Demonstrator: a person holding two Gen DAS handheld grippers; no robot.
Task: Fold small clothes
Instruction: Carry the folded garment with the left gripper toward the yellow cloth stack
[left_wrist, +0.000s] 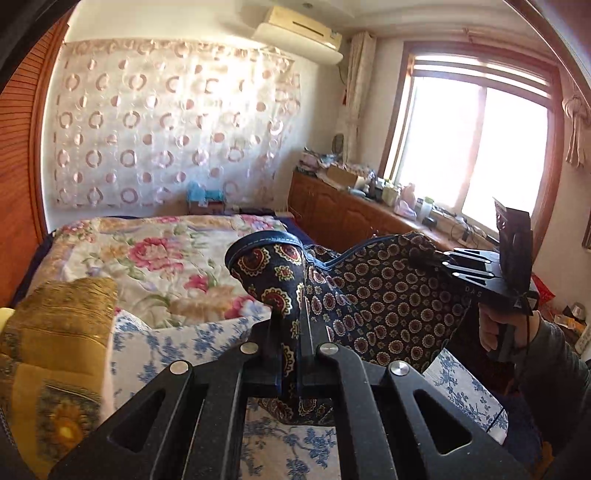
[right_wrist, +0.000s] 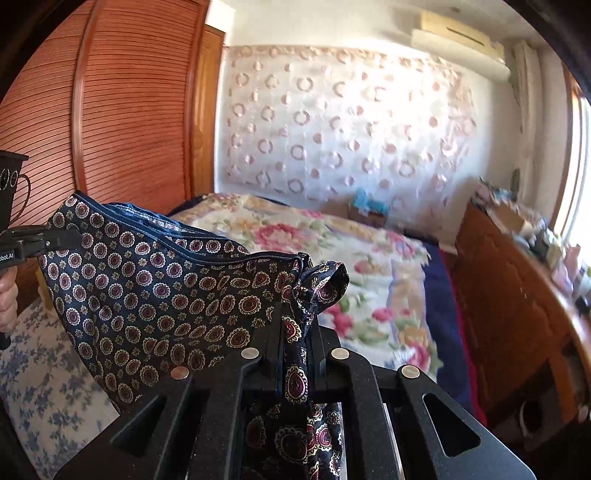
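Observation:
A small dark navy garment (left_wrist: 380, 295) with a red and cream medallion print hangs in the air between my two grippers, above the bed. My left gripper (left_wrist: 290, 325) is shut on one corner of it. My right gripper (right_wrist: 295, 325) is shut on the opposite corner. The garment also shows in the right wrist view (right_wrist: 155, 291), stretched toward the left gripper (right_wrist: 55, 240). The right gripper also shows in the left wrist view (left_wrist: 439, 262), pinching the cloth's far edge.
Below lies a blue floral sheet (left_wrist: 177, 343) and a pink floral quilt (left_wrist: 155, 258) on the bed. A yellow gold cushion (left_wrist: 55, 332) sits at left. A wooden cabinet (left_wrist: 343, 210) with clutter runs under the window. A wooden wardrobe (right_wrist: 122, 110) stands behind.

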